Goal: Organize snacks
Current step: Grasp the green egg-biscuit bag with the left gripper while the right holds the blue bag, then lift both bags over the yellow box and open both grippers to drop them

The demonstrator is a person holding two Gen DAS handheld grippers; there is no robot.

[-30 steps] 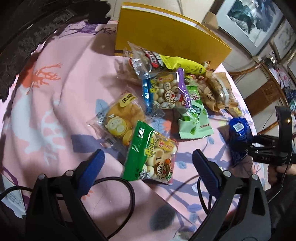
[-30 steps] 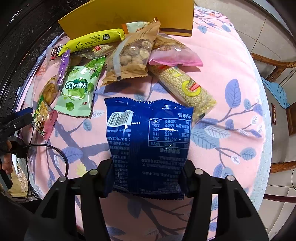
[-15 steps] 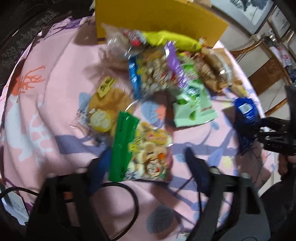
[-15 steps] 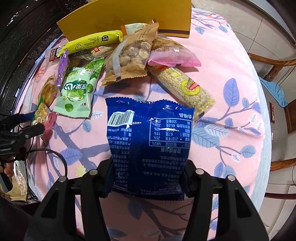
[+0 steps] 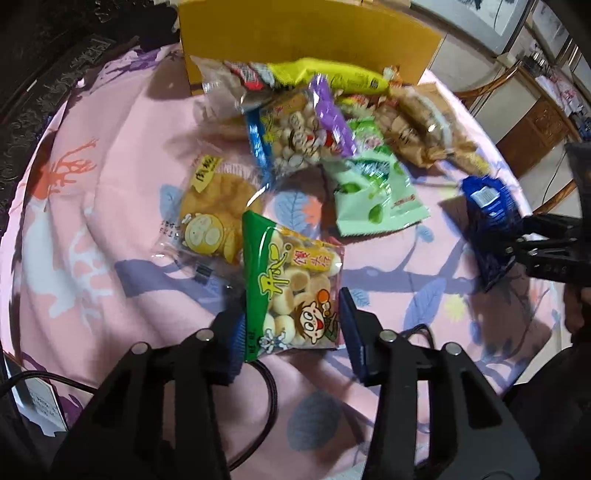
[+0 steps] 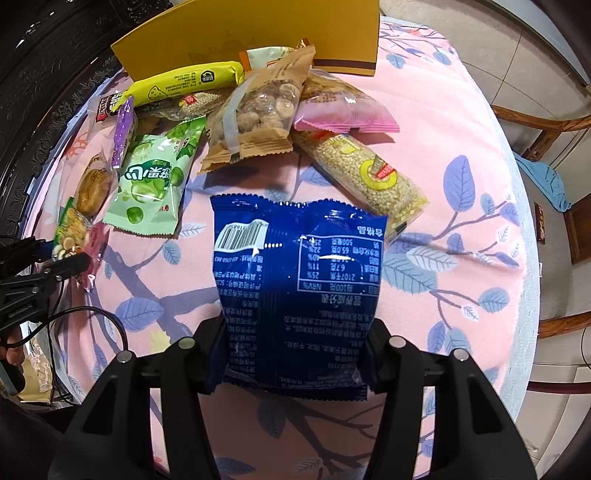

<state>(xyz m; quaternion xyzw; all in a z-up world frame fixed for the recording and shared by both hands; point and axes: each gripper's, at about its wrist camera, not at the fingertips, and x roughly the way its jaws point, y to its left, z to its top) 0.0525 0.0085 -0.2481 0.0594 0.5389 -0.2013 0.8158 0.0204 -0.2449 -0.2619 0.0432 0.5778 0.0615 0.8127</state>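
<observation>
A green bag of round biscuits [image 5: 291, 288] lies on the pink floral cloth [image 5: 110, 155], and my left gripper [image 5: 291, 317] has it between its blue pads. The jaws are closing, and both pads touch the bag's side edges. In the right wrist view this bag [image 6: 70, 232] shows at the far left, with the left gripper [image 6: 55, 258] around it. My right gripper [image 6: 295, 354] is shut on the lower part of a dark blue snack bag [image 6: 299, 280], held barcode side up above the cloth. The left wrist view shows that blue bag [image 5: 487, 206] at the right.
A yellow box [image 6: 258, 33] stands at the back. In front of it lie several snacks: a pale green pea bag [image 6: 151, 184], a brown nut bag [image 6: 258, 110], a pink bag [image 6: 343, 114], a grain bar [image 6: 365, 173] and a cake pack [image 5: 214, 214]. A black cable [image 5: 271, 387] loops nearby.
The left gripper moved in over the green biscuit bag and its jaws narrowed from wide open to the bag's edges. The right gripper and its blue bag stayed still.
</observation>
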